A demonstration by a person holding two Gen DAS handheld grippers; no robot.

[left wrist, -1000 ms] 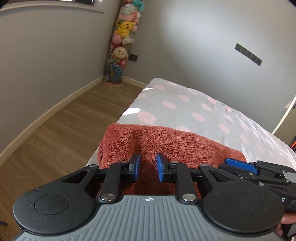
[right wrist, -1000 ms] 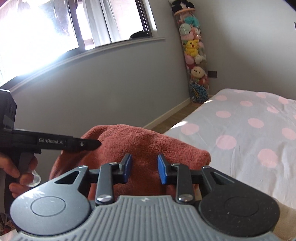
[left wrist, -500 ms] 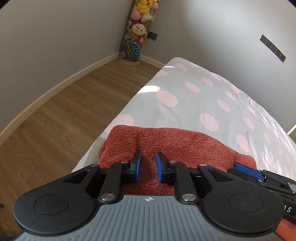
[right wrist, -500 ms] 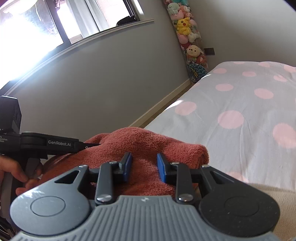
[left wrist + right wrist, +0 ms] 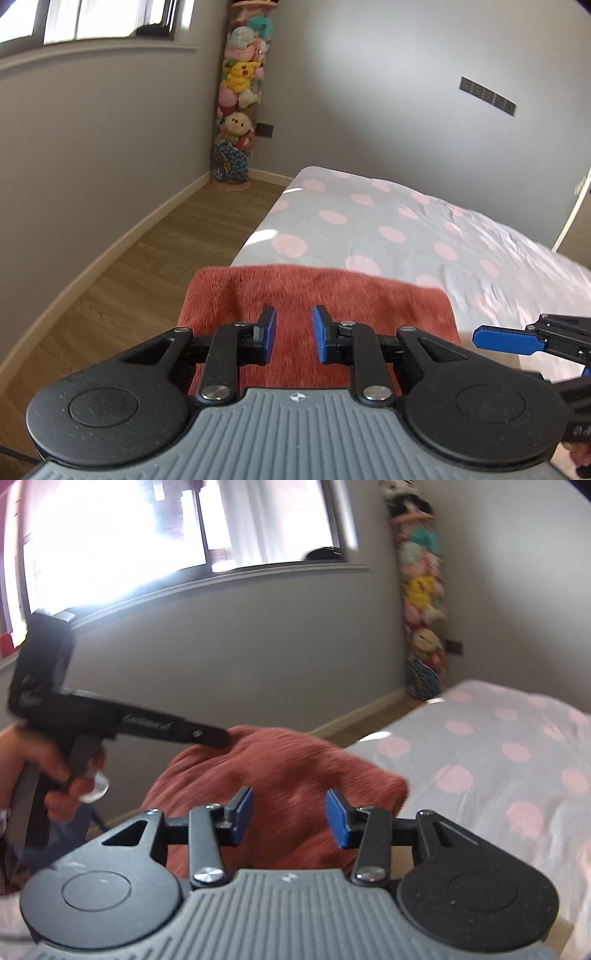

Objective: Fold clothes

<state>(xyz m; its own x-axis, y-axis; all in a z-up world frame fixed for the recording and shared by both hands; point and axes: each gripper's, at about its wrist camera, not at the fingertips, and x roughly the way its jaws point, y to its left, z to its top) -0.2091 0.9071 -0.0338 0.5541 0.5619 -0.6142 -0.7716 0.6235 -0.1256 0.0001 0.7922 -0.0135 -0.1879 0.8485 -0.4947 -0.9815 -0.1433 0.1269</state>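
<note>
Bedroom w/ polka-dot bed (image 5: pixel 406 236); nearest, left gripper (image 5: pixel 294 339) and right gripper (image 5: pixel 289 819), both w/ jaws apart, nothing pinched, hover over rust fleece garment (image 5: pixel 317 295) bunched at bed's near edge, prob. so corners stay reachable; beyond, plush-toy column (image 5: pixel 240 96) in corner.

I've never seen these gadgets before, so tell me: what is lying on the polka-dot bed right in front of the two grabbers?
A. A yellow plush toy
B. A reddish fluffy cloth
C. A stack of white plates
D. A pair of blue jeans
B. A reddish fluffy cloth lies on the near corner of the polka-dot bed, just ahead of the left gripper and right gripper, both open.
</note>
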